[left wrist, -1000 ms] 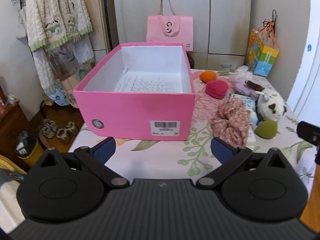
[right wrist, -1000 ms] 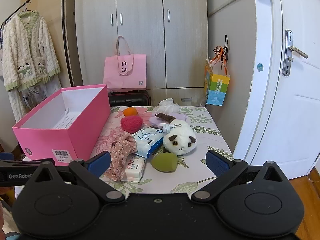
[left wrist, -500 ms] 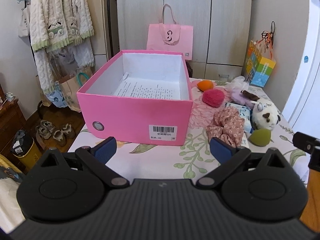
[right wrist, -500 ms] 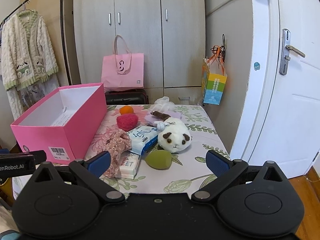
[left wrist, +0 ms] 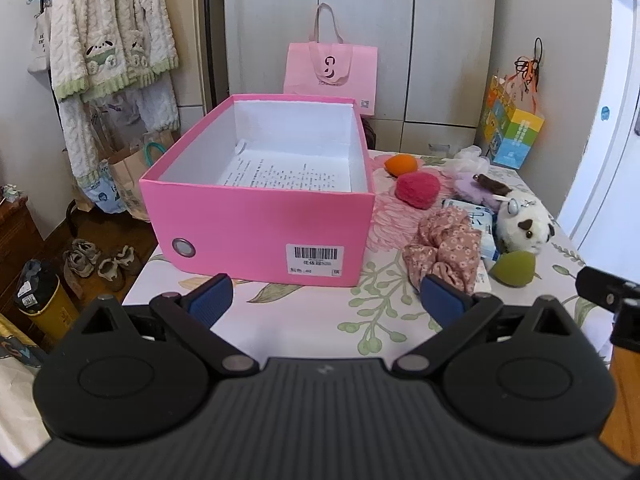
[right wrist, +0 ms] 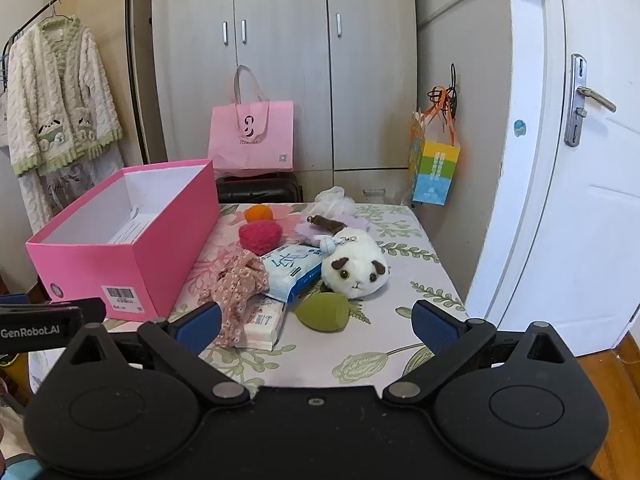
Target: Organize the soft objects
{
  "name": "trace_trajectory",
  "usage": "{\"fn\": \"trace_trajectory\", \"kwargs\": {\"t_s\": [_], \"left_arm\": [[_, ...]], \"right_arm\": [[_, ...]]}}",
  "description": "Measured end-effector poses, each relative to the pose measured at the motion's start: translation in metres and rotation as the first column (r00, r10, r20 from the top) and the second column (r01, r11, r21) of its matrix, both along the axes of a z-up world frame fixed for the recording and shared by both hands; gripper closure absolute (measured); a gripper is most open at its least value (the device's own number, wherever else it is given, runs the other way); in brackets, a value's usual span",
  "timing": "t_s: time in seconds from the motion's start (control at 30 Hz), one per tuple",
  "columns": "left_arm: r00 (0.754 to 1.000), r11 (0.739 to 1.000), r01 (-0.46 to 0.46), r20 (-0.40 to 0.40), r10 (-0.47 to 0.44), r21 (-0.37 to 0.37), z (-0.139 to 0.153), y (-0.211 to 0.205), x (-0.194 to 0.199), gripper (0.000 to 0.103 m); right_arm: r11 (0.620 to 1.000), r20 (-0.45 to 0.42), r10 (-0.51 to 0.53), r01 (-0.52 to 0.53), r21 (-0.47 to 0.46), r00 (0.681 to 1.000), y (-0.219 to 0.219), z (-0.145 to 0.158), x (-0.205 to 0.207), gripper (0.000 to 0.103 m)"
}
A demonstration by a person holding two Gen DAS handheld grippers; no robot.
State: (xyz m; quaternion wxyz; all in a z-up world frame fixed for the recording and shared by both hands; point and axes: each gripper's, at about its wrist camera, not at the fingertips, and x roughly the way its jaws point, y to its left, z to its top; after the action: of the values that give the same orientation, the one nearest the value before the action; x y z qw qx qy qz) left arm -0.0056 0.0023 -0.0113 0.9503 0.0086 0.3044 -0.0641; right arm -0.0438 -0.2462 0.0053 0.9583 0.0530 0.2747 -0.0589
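You've barely begun: the pink box (left wrist: 260,224) holds only a printed sheet (left wrist: 288,170), and every soft thing lies on the table (right wrist: 360,360) at its 3 o'clock side. Left to move are the scrunchie (right wrist: 240,280), green sponge (right wrist: 324,312), plush (right wrist: 356,266), red heart (right wrist: 260,234), orange ball (right wrist: 258,213), the purple fluff (right wrist: 348,222) and white puff (right wrist: 334,196) toward 12, plus two tissue packs (right wrist: 294,270). Your left gripper (left wrist: 326,294) and right gripper (right wrist: 316,322) both stand with fingers wide apart, holding nothing, short of the pile.
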Motion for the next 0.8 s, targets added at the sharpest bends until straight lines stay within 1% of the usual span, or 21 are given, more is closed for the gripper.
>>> {"fn": "trace_trajectory", "kwargs": {"t_s": [0.17,0.33,0.53,0.63,0.8], "left_arm": [[1.000,1.000,0.012,-0.009,-0.012,0.009,-0.002,-0.001,0.001,0.001],[0.999,0.999,0.034,-0.027,-0.033,0.003,-0.005,0.001,0.003,0.001],[0.999,0.999,0.034,-0.006,-0.034,0.039,-0.005,0.004,0.003,0.000],[0.999,0.998,0.031,-0.010,-0.031,0.058,-0.006,0.007,0.005,0.000],[1.000,0.998,0.031,-0.005,-0.031,0.048,-0.004,0.014,0.003,0.000]], "right_arm": [[1.000,-0.007,-0.003,0.003,0.000,1.000,-0.001,-0.001,0.001,0.000],[1.000,-0.011,-0.011,0.011,-0.012,1.000,-0.002,0.000,0.001,0.000],[1.000,-0.010,-0.014,0.013,-0.017,1.000,-0.003,0.001,0.000,0.000],[1.000,-0.011,-0.012,0.012,-0.017,1.000,-0.004,0.001,-0.001,0.000],[1.000,-0.003,-0.001,0.001,-0.024,1.000,-0.003,0.004,-0.006,0.000]]}}
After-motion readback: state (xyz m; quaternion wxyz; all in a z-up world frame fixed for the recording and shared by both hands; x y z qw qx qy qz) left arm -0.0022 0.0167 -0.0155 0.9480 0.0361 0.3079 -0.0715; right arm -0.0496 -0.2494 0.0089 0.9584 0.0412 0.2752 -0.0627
